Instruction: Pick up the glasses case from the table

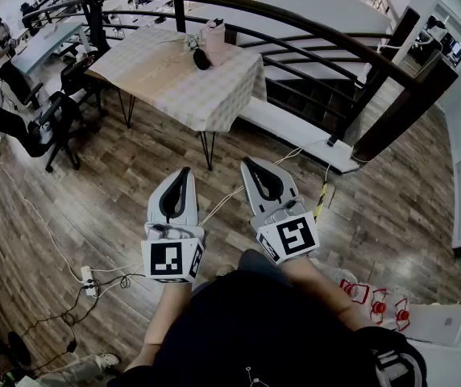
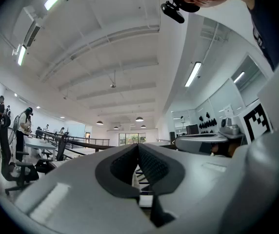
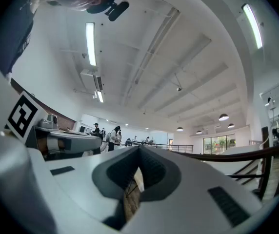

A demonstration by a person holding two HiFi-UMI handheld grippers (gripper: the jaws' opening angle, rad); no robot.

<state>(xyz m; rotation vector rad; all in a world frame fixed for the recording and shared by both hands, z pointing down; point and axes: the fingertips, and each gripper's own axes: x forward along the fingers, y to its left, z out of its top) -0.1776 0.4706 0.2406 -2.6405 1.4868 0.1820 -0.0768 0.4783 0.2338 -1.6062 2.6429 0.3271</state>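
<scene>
While left gripper [image 1: 185, 172] & right gripper [image 1: 247, 163] are shut, empty, glasses case [image 1: 201, 59] lies well ahead on table [image 1: 156, 75].

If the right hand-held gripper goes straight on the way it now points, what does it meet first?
Most likely the near corner of the table, with nothing standing before it. The right hand-held gripper is shut and empty. Depth is unclear: it may pass just above the tabletop.
</scene>
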